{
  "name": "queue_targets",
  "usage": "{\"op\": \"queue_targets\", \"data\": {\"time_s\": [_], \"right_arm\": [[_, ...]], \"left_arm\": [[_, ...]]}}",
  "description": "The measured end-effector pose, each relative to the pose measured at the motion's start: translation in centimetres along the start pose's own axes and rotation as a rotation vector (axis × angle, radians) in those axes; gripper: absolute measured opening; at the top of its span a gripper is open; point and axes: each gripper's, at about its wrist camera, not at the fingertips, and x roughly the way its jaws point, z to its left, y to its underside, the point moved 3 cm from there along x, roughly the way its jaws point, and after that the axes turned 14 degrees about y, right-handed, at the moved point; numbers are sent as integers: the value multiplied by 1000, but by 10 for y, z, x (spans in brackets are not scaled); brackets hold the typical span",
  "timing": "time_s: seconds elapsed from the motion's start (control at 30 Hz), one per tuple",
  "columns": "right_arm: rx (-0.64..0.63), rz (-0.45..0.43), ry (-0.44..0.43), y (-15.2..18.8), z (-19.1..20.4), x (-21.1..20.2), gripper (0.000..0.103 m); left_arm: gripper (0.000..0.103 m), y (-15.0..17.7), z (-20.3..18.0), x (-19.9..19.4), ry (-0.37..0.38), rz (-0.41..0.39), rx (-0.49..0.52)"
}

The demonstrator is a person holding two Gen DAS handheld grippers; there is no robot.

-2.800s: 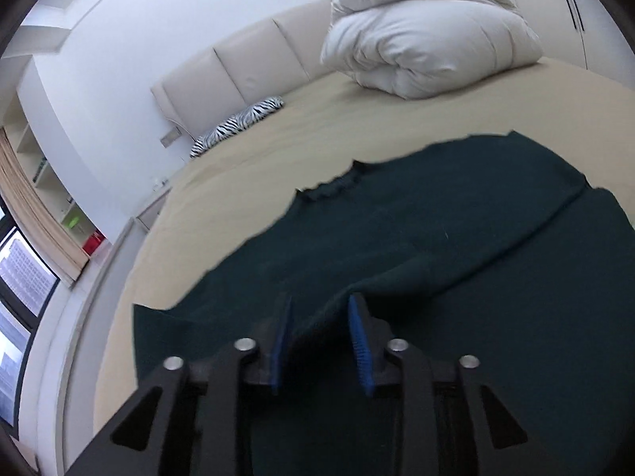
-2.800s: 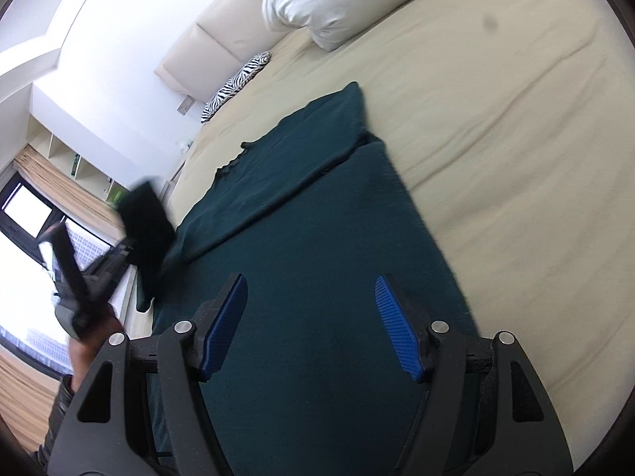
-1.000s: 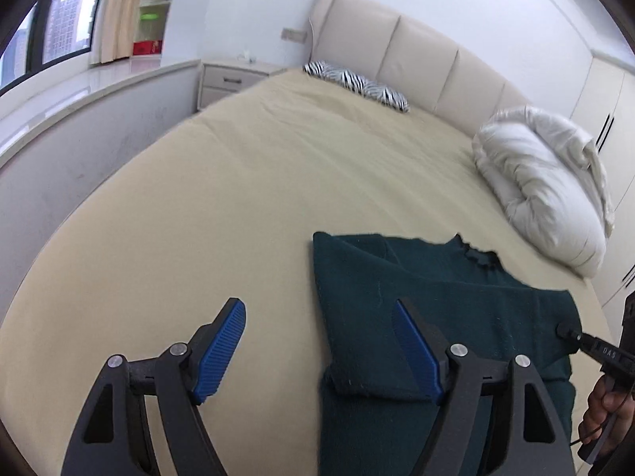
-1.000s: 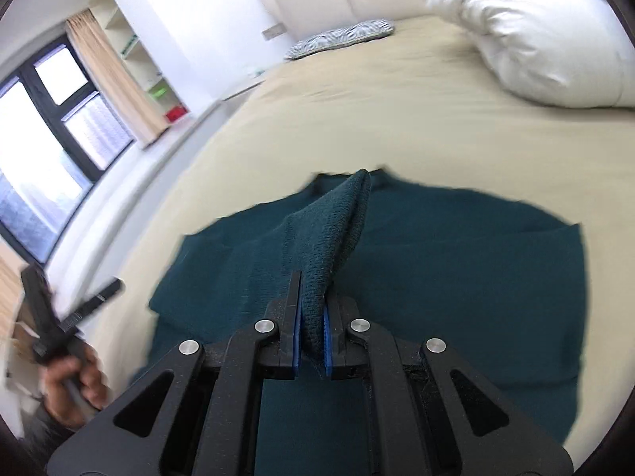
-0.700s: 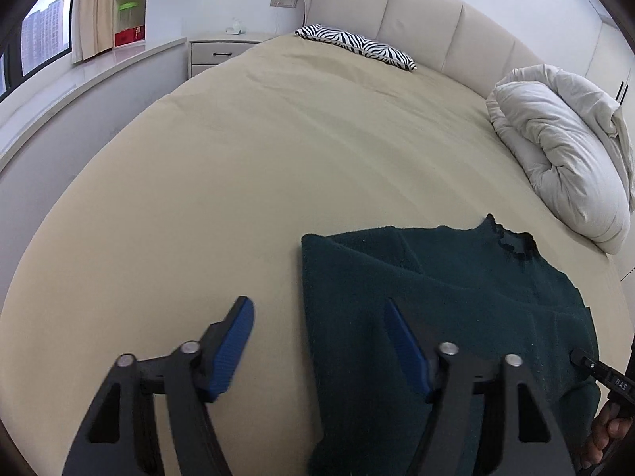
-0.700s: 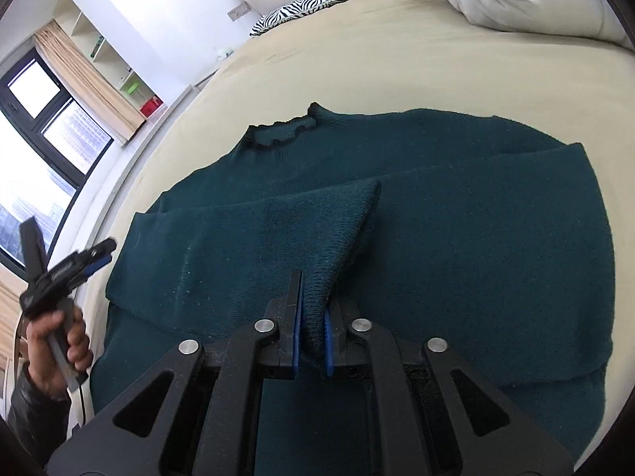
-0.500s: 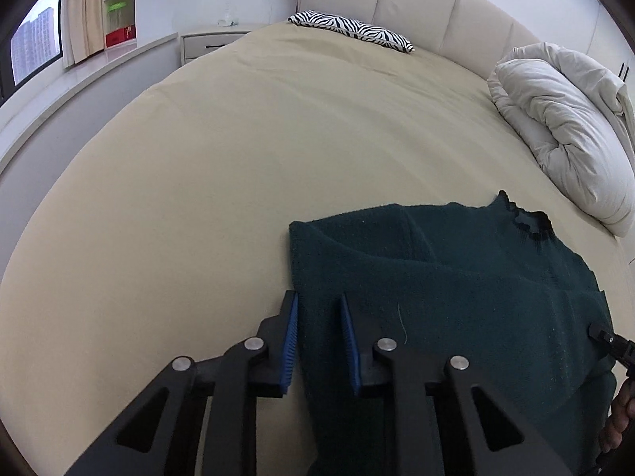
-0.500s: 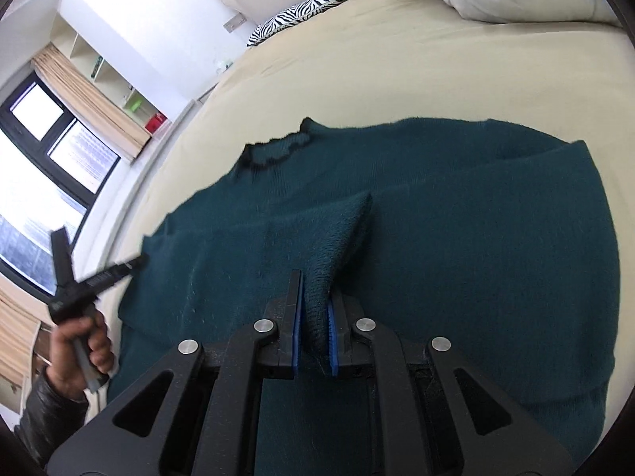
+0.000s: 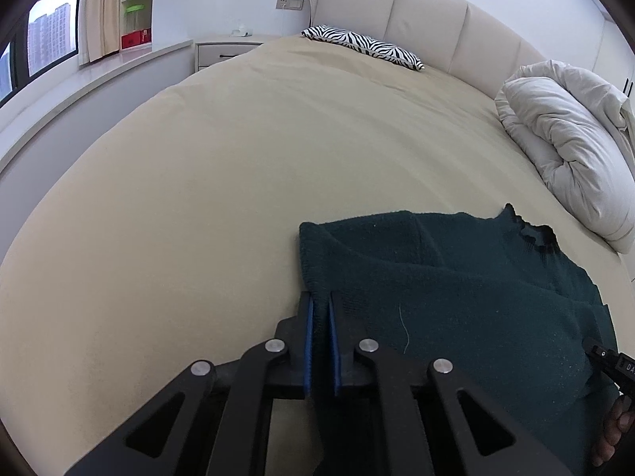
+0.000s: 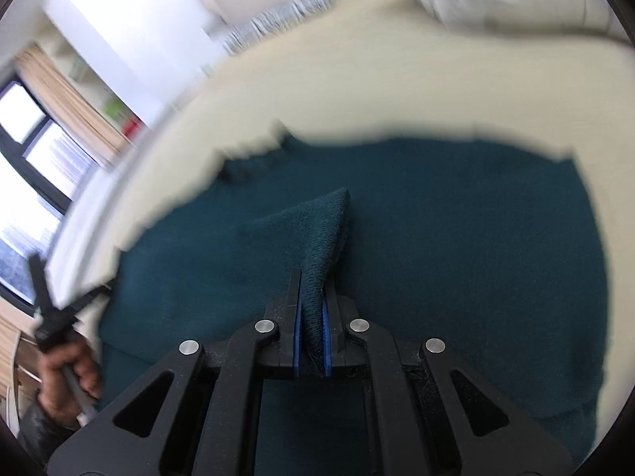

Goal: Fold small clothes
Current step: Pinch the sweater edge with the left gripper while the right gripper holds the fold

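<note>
Two tools are clamped on one dark green sweater that lies spread on the beige bed, filling the lower right of the left wrist view. The left tool, at lower centre of that frame, has its blue pads pinched on the sweater's left folded edge, with cloth between them and no gap to spare. In the right wrist view the right tool sits at lower centre, its pads squeezed on a raised peak of the knit that stands up like a small tent above the flat body of the garment. That frame is blurred toward the top, so the ruffled collar near the upper left edge of the fabric is only probably what shows there. A hand gripping the other tool's handle appears at the lower left. A zebra-striped pillow rests by the padded headboard at top centre, and a bundled white duvet lies at the right.
</note>
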Motion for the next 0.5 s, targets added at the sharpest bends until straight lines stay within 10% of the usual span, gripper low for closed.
{"op": "queue_targets", "data": {"time_s": [0.2, 0.33, 0.5], "right_arm": [[31, 9, -25, 0, -3, -5, 7], [70, 62, -66, 0, -10, -8, 11], [81, 54, -74, 6, -14, -10, 11]], "left_arm": [[26, -3, 5, -16, 28, -19, -70], [58, 5, -8, -40, 13, -34, -35], [59, 35, -32, -23, -46, 77, 113]]}}
